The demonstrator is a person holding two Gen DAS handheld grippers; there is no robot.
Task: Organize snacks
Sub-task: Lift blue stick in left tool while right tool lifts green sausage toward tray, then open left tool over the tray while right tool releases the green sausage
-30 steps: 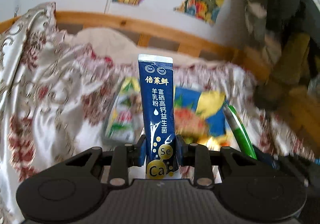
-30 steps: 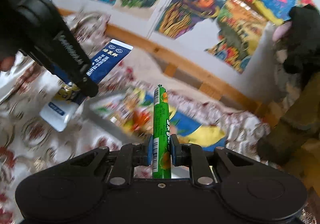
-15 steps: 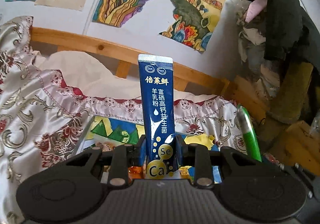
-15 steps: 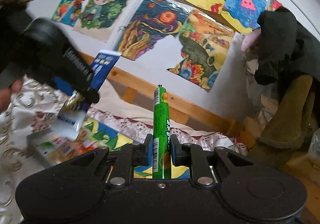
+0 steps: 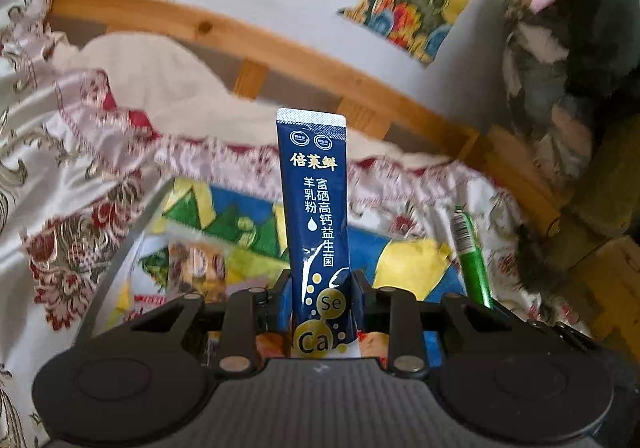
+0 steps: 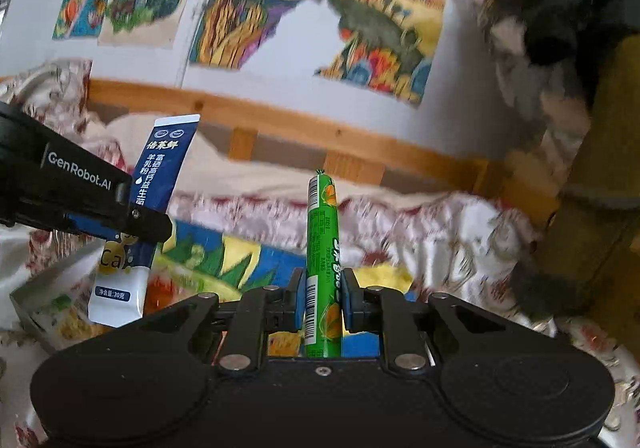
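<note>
My left gripper [image 5: 320,300] is shut on a dark blue powder sachet [image 5: 316,207] with gold lettering, which stands upright between the pads. My right gripper [image 6: 323,302] is shut on a green sausage stick [image 6: 322,248], also upright. Both hang over a shallow box [image 5: 120,244] lined with a colourful picture, where a snack packet [image 5: 196,268] lies. In the right wrist view the left gripper [image 6: 136,226] comes in from the left with the blue sachet [image 6: 162,171]. In the left wrist view the green sausage stick [image 5: 470,256] shows at the right.
The box lies on a bed with a shiny floral cover [image 5: 60,151]. A wooden rail [image 6: 320,127] runs behind it, under paintings on the wall [image 6: 256,7]. Dark and olive clothes [image 6: 580,47] hang at the right.
Both grippers have moved across the bed and sunk a little, so the box fills more of the lower views. Each keeps its snack. The right one has rolled.
</note>
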